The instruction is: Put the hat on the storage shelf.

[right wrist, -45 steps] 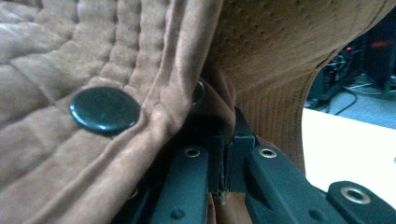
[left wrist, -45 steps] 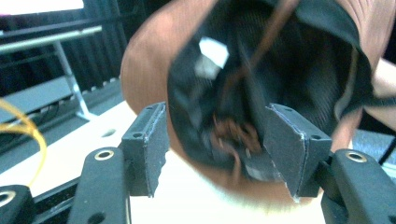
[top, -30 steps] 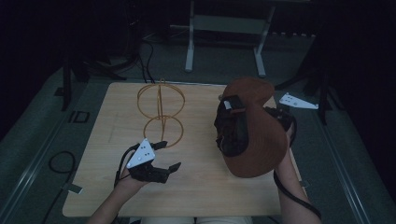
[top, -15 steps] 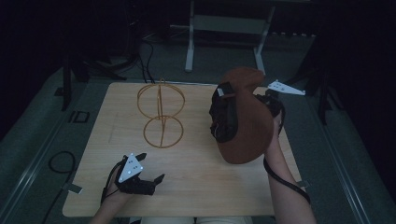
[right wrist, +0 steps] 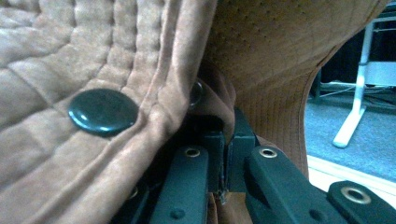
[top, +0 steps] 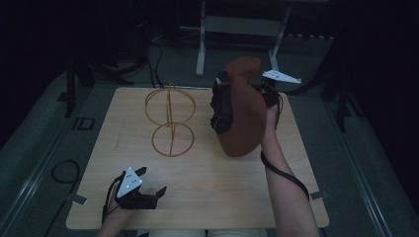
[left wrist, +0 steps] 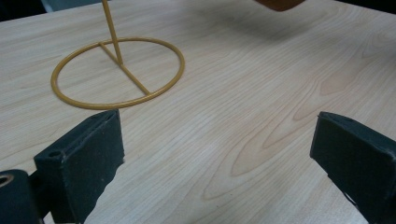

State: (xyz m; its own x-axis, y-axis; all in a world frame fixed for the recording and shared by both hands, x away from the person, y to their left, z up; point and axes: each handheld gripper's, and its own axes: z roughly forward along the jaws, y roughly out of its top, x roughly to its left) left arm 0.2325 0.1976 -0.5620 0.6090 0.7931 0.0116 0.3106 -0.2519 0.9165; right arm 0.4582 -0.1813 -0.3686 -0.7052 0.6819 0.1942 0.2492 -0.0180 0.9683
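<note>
Brown suede quilted hat (top: 242,111) hangs above bench (top: 207,187) at 2 o'clock, right gripper (right wrist: 224,161) jaws pinched tight on its fabric. Left gripper (top: 148,190) jaws wide, empty, at 7 o'clock. Lower hat centred over gold wire ring stand (top: 170,121); don't tip it.

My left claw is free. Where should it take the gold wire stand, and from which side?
Grip the thin upright rod of the gold wire stand, midway between its flat base ring and the upright top ring. Probably come in level from the near side, where the open left claw already faces it. The rod is the one narrow straight part, and the base ring lies flat on the table.
</note>
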